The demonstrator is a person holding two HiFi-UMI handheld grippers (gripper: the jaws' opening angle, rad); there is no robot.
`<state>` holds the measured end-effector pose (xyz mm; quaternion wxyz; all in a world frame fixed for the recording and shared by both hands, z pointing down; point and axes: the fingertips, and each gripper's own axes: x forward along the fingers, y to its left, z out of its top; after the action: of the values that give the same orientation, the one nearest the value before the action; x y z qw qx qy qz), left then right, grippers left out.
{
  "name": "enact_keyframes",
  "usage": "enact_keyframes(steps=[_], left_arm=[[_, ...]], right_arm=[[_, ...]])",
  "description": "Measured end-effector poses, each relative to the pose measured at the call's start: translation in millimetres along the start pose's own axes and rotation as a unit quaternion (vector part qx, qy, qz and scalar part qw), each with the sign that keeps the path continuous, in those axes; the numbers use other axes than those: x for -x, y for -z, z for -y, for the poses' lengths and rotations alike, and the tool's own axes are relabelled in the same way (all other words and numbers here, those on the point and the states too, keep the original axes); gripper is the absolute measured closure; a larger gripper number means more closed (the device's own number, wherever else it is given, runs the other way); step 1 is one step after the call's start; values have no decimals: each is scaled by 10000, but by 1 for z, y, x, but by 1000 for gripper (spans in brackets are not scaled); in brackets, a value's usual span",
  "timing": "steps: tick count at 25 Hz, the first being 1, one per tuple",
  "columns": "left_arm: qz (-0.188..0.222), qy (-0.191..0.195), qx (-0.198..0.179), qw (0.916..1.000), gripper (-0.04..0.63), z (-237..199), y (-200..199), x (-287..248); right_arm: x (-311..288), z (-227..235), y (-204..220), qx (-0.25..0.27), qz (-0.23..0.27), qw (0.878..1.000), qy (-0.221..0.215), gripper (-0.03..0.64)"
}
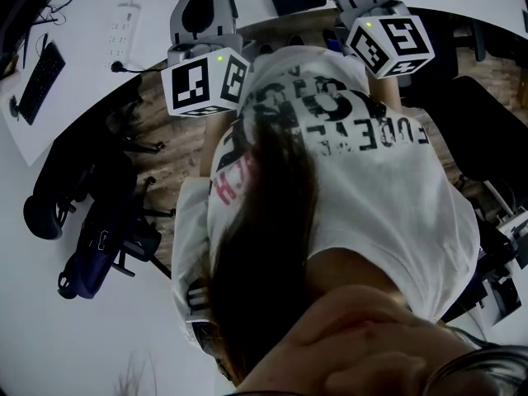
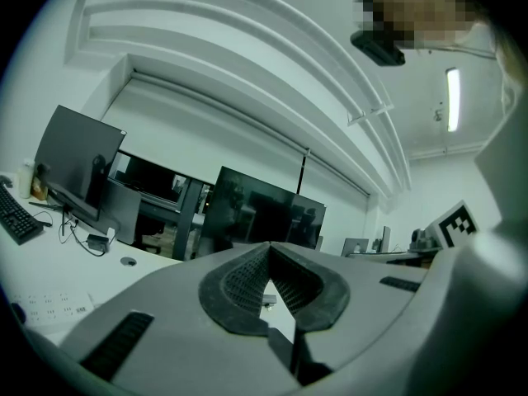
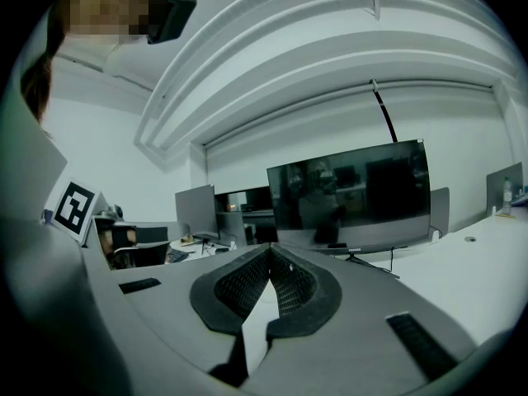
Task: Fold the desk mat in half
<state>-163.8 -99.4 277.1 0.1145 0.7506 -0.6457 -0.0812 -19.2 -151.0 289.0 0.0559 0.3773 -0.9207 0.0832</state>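
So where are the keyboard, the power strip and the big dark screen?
keyboard (image 1: 40,81): head view, middle of its keys.
power strip (image 1: 122,30): head view, middle of its white top.
big dark screen (image 3: 351,195): right gripper view, centre of the glass.

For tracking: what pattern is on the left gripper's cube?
Cube: black square markers on white; head view.

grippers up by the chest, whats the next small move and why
Probably lower both toward the white desk and look for the desk mat, which shows in no view. The left gripper and right gripper are shut and empty, aimed across the room at dark monitors.
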Motion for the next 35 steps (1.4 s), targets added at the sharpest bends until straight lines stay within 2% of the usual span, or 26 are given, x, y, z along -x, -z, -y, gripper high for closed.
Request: enact_keyframes(steps=[15, 35], left_arm=[[-192, 49, 84, 9998, 594, -19, 7, -6], [-239, 61, 107, 9996, 594, -27, 8, -1]], right_arm=[[-15, 2, 6, -88, -91, 9998, 150, 618], [-15, -1, 9, -51, -95, 9997, 242, 618]])
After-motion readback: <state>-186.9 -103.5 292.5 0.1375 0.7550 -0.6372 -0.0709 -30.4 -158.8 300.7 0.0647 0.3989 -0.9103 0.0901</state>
